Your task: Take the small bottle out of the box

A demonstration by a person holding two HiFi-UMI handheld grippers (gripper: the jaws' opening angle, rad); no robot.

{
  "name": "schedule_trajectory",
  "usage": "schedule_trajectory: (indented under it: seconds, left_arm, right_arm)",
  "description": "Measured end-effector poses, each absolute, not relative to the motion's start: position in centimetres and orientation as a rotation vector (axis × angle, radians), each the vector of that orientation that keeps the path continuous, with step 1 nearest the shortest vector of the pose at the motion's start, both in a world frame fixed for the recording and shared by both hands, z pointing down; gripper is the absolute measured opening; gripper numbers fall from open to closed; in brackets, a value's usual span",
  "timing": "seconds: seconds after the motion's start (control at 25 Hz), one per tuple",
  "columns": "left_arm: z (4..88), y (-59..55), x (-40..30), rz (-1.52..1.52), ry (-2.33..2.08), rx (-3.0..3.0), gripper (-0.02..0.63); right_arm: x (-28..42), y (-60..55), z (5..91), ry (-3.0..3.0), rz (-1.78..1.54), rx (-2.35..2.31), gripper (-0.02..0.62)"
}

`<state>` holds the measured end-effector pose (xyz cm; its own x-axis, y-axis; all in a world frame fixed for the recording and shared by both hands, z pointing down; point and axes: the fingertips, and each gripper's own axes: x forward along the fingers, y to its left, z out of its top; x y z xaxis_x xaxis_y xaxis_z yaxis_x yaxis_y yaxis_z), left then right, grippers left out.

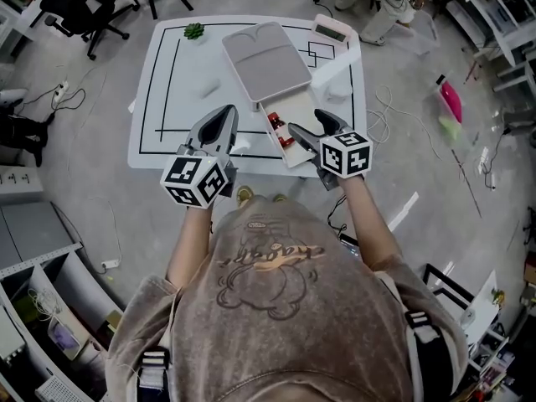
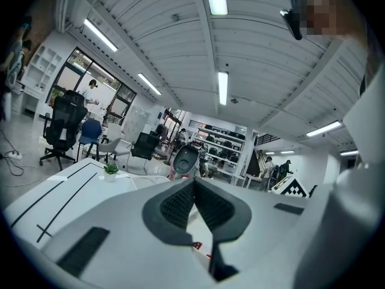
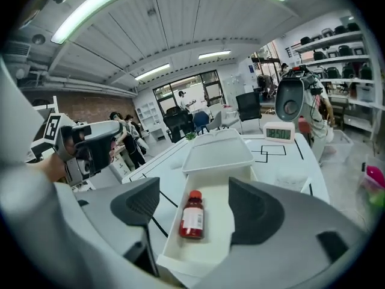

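Right now the bottle [image 3: 192, 217] lies on its side in the open box [image 3: 175, 234], which sits at the desk's [image 1: 167, 99] near edge, toward the right corner. Its long axis runs along the length of the box. The red cap points away toward the far edge and the slid-back lid [image 3: 216, 152], and the base points toward the person. A white label wraps its middle.

The right hand-held gripper [image 3: 197, 200] is tilted down over the box with its jaws wide apart. The bottle shows in the gap between them, and neither pad touches it.

The left hand-held gripper [image 2: 194, 188] hovers over the near edge just left of the box. Its jaws are pressed together with nothing in them.

At the far edge a small plant [image 1: 194, 31] stands left of the lid and a clock [image 1: 332, 30] stands near the right corner.
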<state>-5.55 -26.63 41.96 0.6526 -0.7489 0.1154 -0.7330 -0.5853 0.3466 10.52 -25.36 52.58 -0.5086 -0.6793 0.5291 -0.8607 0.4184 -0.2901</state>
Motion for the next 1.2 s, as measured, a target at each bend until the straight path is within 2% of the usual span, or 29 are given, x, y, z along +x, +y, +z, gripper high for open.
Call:
schedule_trajectory:
  seconds: [0.88,1.2]
  left_arm:
    - [42.3,-26.1,-7.9,-0.079,-1.184,2.479,0.008]
    - [42.6,-26.0,-8.8,-0.091,-1.211,2.452,0.008]
  right_arm:
    - [7.9,-26.0,61.8,-2.057,0.793,0.997,0.318]
    - [8.1,-26.3,63.4,-2.014,0.961,0.956,0.313]
